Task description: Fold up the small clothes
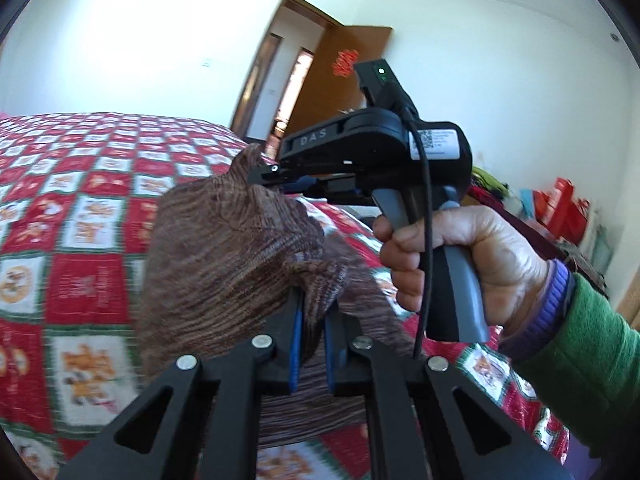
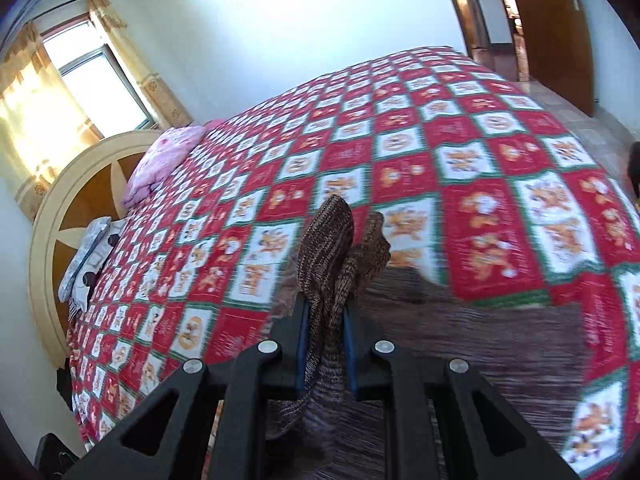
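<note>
A brown striped knit garment (image 1: pixel 224 248) is lifted above the bed. In the left wrist view, my left gripper (image 1: pixel 315 312) is shut on a bunched edge of it between its blue pads. My right gripper (image 1: pixel 262 174), held by a hand (image 1: pixel 460 264) in a green sleeve, pinches another corner higher up. Seen from the right wrist, my right gripper (image 2: pixel 325 316) is shut on a fold of the knit garment (image 2: pixel 340 252), which sticks up past the pads. The rest of the fabric trails blurred down to the right over the quilt.
The bed carries a red, white and green patchwork quilt (image 2: pixel 440 152). A pink pillow (image 2: pixel 160 164) and a grey pillow (image 2: pixel 88 256) lie by the round headboard (image 2: pixel 52 208). A wooden door (image 1: pixel 340 80) stands open. Red bags (image 1: pixel 560 208) sit beside the wall.
</note>
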{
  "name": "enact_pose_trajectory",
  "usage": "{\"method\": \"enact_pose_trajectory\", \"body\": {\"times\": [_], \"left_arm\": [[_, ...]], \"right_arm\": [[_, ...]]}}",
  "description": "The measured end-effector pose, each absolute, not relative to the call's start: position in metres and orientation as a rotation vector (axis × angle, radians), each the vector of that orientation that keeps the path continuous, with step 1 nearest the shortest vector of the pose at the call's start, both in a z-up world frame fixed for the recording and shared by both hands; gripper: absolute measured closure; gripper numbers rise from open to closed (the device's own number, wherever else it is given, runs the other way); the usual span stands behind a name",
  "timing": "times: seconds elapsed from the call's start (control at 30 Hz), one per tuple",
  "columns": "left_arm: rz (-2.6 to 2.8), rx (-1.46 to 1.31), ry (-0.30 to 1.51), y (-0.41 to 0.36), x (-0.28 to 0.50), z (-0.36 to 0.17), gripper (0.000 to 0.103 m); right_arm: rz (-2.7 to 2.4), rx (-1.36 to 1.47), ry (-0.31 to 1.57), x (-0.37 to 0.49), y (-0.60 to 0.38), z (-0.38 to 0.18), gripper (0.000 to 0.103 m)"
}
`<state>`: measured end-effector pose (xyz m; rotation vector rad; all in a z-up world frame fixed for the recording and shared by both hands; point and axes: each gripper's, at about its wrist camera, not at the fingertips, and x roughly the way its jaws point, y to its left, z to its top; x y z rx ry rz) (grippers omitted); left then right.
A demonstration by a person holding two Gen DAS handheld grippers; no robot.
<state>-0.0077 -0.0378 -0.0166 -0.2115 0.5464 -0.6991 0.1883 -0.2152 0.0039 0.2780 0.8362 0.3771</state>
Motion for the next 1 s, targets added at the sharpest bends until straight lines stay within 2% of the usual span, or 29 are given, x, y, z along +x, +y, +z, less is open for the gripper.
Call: {"method": "enact_pose_trajectory", "body": {"times": [0.57, 0.9, 0.97, 1.0], "left_arm": [[-0.880, -0.070, 0.655, -0.143, -0.034, -0.031, 0.094], [-0.877, 0.005, 0.763, -0.137, -0.045, -0.045, 0.094], [-0.892, 0.014, 0.772, -0.122, -0.052, -0.040, 0.088], [-0.890, 0.016, 0.771, -0.113, -0.055, -0.038, 0.076]], "right_arm": [[0.217, 0.387, 0.857, 0.137, -0.350, -0.046, 0.088], [0.153, 0.460, 0.892, 0.118, -0.375, -0.080, 0.087], [0.126, 0.476, 0.894, 0.112, -0.378, -0.079, 0.084], [0.114, 0.480, 0.898, 0.107, -0.378, -0.078, 0.082]]}}
